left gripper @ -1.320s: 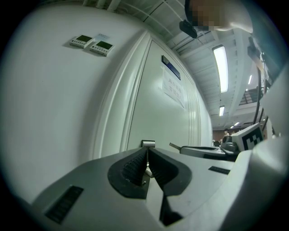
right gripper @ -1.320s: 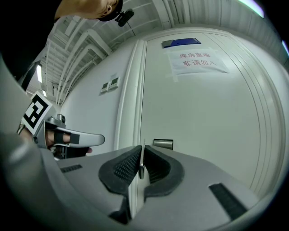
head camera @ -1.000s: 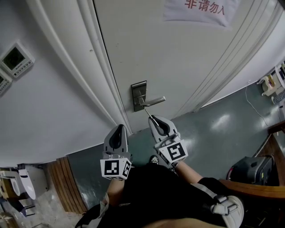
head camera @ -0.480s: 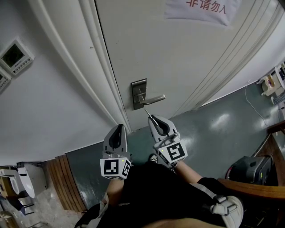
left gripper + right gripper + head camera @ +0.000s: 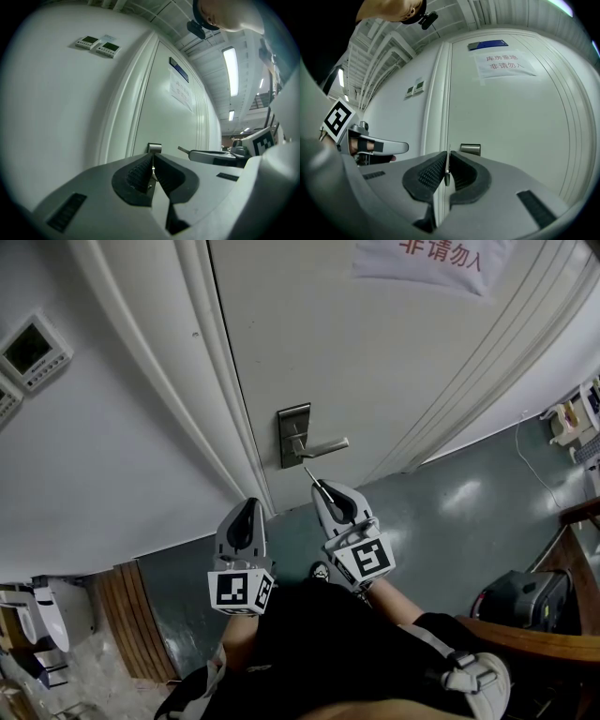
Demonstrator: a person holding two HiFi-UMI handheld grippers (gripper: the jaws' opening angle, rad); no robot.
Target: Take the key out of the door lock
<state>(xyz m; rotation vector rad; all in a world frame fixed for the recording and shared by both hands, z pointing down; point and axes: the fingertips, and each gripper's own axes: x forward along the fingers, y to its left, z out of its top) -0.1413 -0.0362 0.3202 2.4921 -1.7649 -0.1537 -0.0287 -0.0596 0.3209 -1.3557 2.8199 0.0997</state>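
Observation:
The door's steel lock plate (image 5: 293, 434) carries a lever handle (image 5: 323, 444). My right gripper (image 5: 318, 487) is shut on a thin metal key (image 5: 308, 474), just below the plate. The key's tip points at the plate and stands a short way clear of it. In the right gripper view the key (image 5: 447, 169) sits edge-on between the pads, with the lock plate (image 5: 470, 149) beyond. My left gripper (image 5: 250, 510) hangs lower left of the lock, shut with nothing in it. In the left gripper view its pads meet (image 5: 152, 165), and the key (image 5: 183, 150) juts from the right gripper (image 5: 212, 156).
The white door frame (image 5: 211, 399) runs left of the lock. A paper notice (image 5: 422, 259) hangs on the door. Wall control panels (image 5: 36, 354) are at far left. A dark bag (image 5: 525, 601) and a wooden chair edge (image 5: 562, 634) stand at lower right, on the grey-green floor (image 5: 450, 512).
Nothing of note: both grippers keep their places and the key stays pinched in the right one. Only the head view shifts slightly.

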